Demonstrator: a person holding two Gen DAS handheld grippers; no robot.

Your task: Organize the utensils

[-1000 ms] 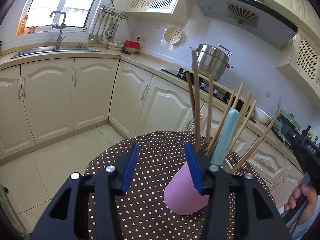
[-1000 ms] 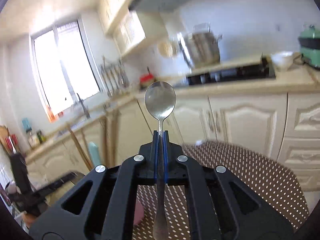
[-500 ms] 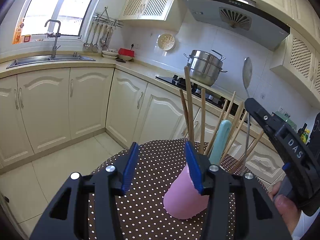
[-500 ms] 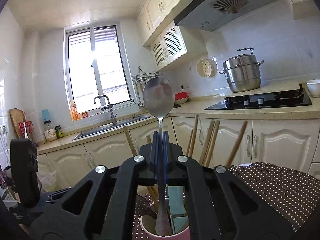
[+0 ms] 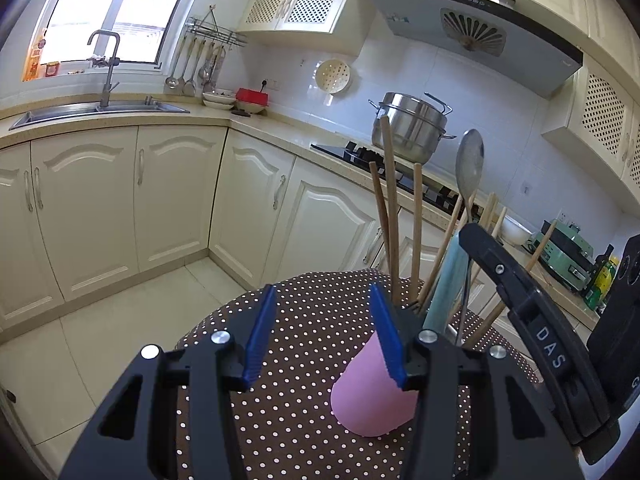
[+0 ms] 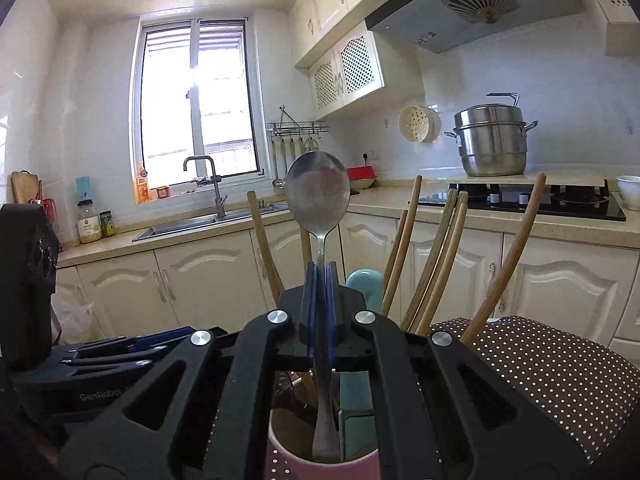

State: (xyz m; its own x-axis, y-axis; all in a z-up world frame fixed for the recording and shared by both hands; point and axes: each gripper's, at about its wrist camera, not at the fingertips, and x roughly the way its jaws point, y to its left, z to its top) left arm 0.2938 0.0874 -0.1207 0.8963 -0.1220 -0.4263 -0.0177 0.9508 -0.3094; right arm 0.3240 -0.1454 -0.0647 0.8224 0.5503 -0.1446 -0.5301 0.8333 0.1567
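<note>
Right wrist view, bottom centre: the right gripper (image 6: 320, 276) is seen pressed together on the stem of a metal spoon (image 6: 318, 192). The spoon is held upright, bowl up at frame centre, handle end down inside the pink cup (image 6: 320, 468) at the bottom edge. Within the cup, a teal utensil (image 6: 362, 284) and several wooden chopsticks (image 6: 434, 256) are stood, fanned out to the right. At lower left, the left gripper (image 6: 112, 350) is seen side-on.

Left wrist view, lower centre: the left gripper (image 5: 324, 336) is held spread about halfway, nothing pinched; its right blue pad (image 5: 386, 336) is seen in front of the cup's (image 5: 370, 396) upper edge, contact not discernible. The cup is stood on a brown polka-dot table (image 5: 312, 420), lower centre. Chopsticks (image 5: 390, 208) and the teal utensil (image 5: 444, 280) are seen rising from it at centre right, with the spoon (image 5: 470, 164) among them, clamped by the right gripper (image 5: 466, 236) entering from the right edge.

Beyond, mid-frame: cream cabinets (image 5: 172, 196). Centre right: a black hob (image 5: 400, 172) with a steel pot (image 5: 410, 130). Upper left: a sink (image 5: 96, 110) under a window (image 5: 116, 12). Upper right: a hood (image 5: 472, 28).
</note>
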